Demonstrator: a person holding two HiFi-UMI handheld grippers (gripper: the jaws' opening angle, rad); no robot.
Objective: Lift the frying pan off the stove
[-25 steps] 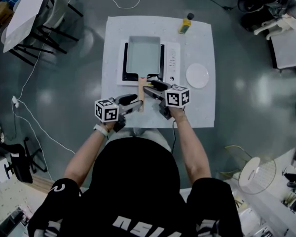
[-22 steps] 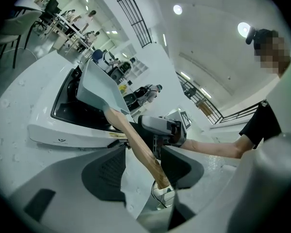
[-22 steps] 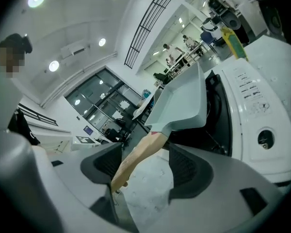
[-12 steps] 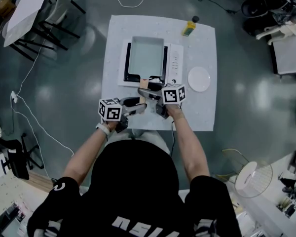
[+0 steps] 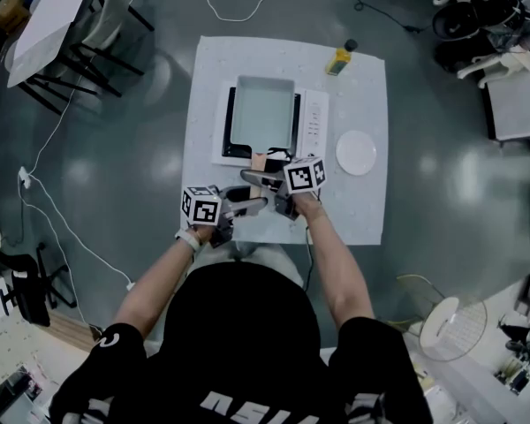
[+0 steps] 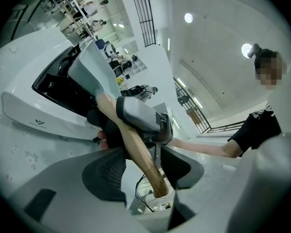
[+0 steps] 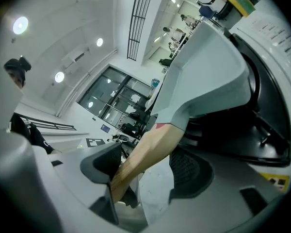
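One frying pan (image 5: 262,113) on stove (image 5: 313,117)

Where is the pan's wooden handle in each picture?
Head view: the handle is in the middle, just below the pan.
Left gripper view: low centre, slanting down to the right.
Right gripper view: low centre, slanting down to the left.
Shared landmark: the stove, at the left in the left gripper view and at the right in the right gripper view.
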